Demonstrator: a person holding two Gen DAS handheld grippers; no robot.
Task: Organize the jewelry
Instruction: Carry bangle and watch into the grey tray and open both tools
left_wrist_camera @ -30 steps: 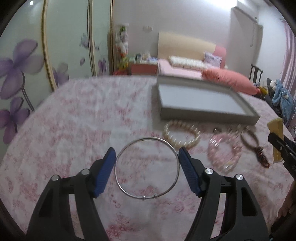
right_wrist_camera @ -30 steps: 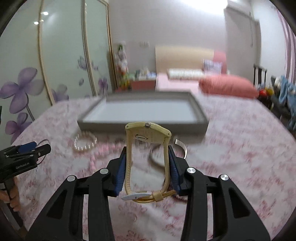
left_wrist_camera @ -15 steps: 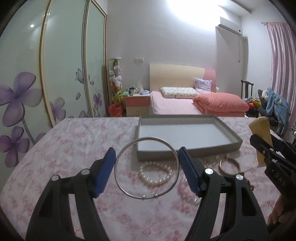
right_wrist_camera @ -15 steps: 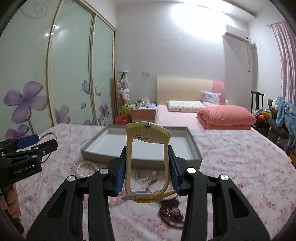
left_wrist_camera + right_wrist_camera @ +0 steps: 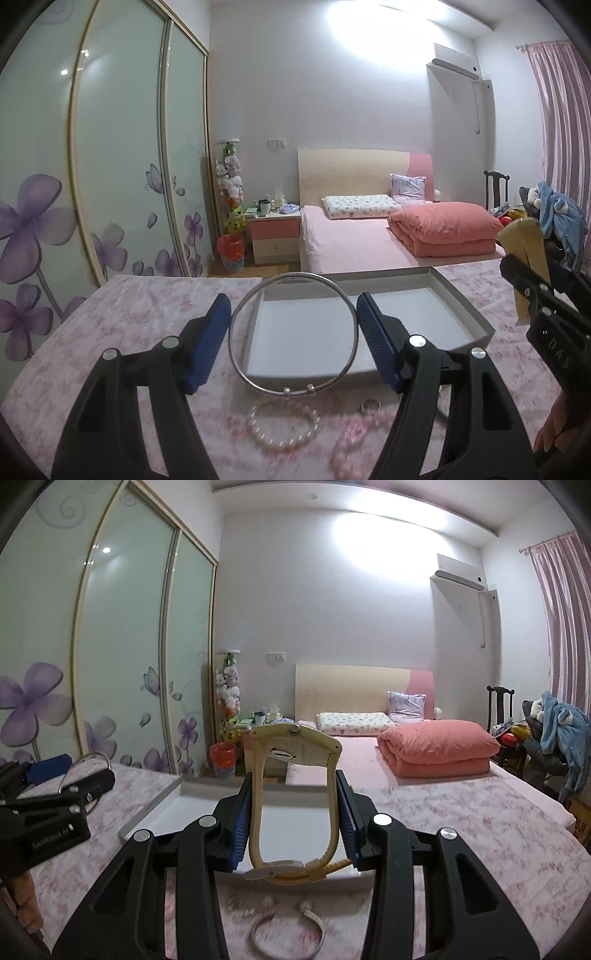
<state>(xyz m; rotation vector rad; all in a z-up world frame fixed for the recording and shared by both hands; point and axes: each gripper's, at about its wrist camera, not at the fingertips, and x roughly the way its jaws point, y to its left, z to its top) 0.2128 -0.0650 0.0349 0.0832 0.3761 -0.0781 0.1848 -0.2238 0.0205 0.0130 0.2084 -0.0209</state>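
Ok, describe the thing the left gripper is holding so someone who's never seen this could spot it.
On the pink floral tablecloth, before the grey tray, the left gripper clamps a silver bangle. Unlike the pearl bracelet beneath, it is one thin, plain metal hoop.

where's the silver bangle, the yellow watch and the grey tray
silver bangle (image 5: 236,354): left wrist view, left side of hoop
yellow watch (image 5: 295,748): right wrist view, case at top
grey tray (image 5: 463,310): left wrist view, right wall
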